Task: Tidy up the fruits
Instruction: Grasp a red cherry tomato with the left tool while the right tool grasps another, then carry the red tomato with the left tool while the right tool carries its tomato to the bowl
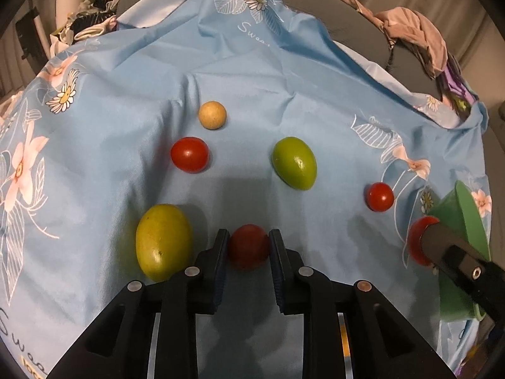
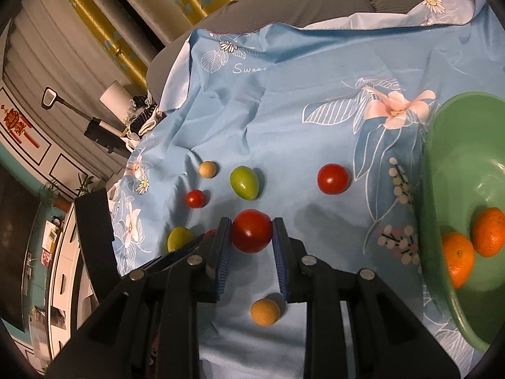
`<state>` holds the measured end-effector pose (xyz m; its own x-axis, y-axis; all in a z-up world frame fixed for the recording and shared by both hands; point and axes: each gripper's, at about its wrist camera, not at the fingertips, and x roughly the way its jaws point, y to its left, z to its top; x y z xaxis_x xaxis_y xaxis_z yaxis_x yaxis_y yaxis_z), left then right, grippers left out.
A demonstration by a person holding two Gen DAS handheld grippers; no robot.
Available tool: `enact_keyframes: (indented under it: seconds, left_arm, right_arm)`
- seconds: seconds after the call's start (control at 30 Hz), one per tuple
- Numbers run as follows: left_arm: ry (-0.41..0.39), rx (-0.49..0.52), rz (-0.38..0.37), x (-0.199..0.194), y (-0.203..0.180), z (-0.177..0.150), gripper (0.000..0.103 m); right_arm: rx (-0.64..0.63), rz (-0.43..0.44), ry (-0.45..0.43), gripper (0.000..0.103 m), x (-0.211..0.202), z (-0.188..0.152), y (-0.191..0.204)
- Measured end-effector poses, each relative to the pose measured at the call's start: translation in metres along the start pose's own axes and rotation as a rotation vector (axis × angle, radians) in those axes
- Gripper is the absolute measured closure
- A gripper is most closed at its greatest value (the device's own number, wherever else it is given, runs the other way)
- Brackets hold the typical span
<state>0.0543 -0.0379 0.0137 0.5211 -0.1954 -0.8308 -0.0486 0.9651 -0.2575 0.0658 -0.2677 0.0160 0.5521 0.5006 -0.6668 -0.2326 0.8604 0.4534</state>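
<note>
Fruits lie on a blue floral cloth (image 1: 252, 79). My left gripper (image 1: 248, 246) is shut on a red tomato (image 1: 248, 245) down at the cloth, beside a yellow-green fruit (image 1: 163, 241). My right gripper (image 2: 251, 235) is shut on another red tomato (image 2: 251, 231), held above the cloth; it also shows in the left wrist view (image 1: 418, 240) at the right edge. A green bowl (image 2: 442, 164) at the right holds two oranges (image 2: 456, 257). Loose on the cloth are a green fruit (image 1: 294, 162), two red tomatoes (image 1: 190, 154) (image 1: 379, 196) and a tan ball (image 1: 212, 115).
A small orange-tan ball (image 2: 265, 311) lies under my right gripper. A grey cushion (image 1: 347, 15) with crumpled clothes (image 1: 419, 31) borders the cloth at the back. Furniture and a curtain (image 2: 126, 31) stand beyond the cloth's left edge.
</note>
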Motion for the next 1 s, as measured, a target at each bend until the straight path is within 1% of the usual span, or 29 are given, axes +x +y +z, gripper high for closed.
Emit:
enact_keyframes:
  seconds: [0.07, 0.13, 0.27, 0.33, 0.47, 0.67, 0.9, 1.0]
  left_arm:
    - [-0.023, 0.005, 0.022, -0.006, -0.002, -0.002, 0.080]
    - [-0.054, 0.022, 0.023, -0.015, -0.006, -0.005, 0.080]
    - [-0.105, 0.034, -0.017, -0.036, -0.011, -0.009, 0.080]
    - [-0.133, 0.042, -0.018, -0.046, -0.015, -0.010, 0.080]
    - [-0.167, 0.058, -0.057, -0.062, -0.022, -0.012, 0.080]
    - [-0.195, 0.086, -0.076, -0.071, -0.033, -0.013, 0.079]
    - [-0.192, 0.089, -0.120, -0.073, -0.037, -0.011, 0.079]
    - [-0.199, 0.097, -0.128, -0.075, -0.039, -0.011, 0.079]
  right_arm:
    - [-0.003, -0.005, -0.007, 0.077, -0.003, 0.000, -0.001]
    - [-0.001, -0.001, -0.015, 0.077, -0.008, 0.000, -0.001]
    - [-0.004, 0.000, -0.037, 0.076, -0.017, 0.000, -0.001]
    - [-0.007, 0.002, -0.053, 0.076, -0.023, 0.000, 0.000]
    - [-0.020, -0.010, -0.091, 0.076, -0.036, -0.001, 0.003]
    - [-0.032, -0.020, -0.109, 0.076, -0.040, -0.003, 0.005]
    - [-0.045, -0.032, -0.109, 0.076, -0.035, -0.003, 0.006]
    - [-0.023, 0.001, -0.120, 0.076, -0.038, -0.001, 0.006]
